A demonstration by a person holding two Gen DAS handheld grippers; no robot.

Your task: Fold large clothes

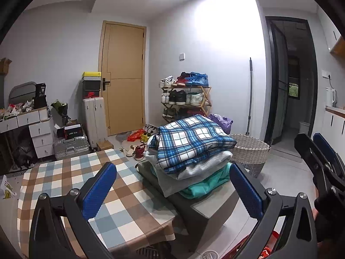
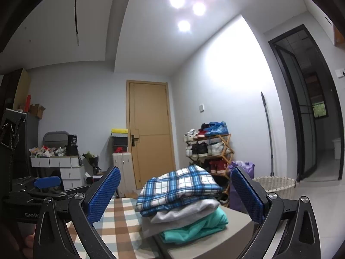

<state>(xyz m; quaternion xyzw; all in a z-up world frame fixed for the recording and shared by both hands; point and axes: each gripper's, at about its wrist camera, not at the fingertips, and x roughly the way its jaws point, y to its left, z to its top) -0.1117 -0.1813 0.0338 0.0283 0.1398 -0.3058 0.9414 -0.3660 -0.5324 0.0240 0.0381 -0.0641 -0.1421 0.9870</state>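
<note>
Left gripper (image 1: 172, 192): jaws spread wide, nothing between the blue pads (image 1: 99, 191), held above the checked tablecloth (image 1: 64, 179).

Right gripper (image 2: 175, 196): jaws likewise spread wide, empty; it also shows at the right edge of the left wrist view, apart from the cloth.

Folded clothes sit in one stack on a grey stool (image 1: 194, 205) just beside the table edge. Top layer: blue plaid garment (image 1: 192, 140). Under it: grey sweatshirt (image 1: 194, 168). Bottom: teal garment (image 1: 207, 183). Neither gripper touches the stack.

Behind the stack: woven laundry basket (image 1: 250, 153) on the floor, shoe rack (image 1: 185, 99) against the wall, wooden door (image 1: 123, 75) shut. Suitcases (image 1: 92, 116) stand left of the door.
</note>
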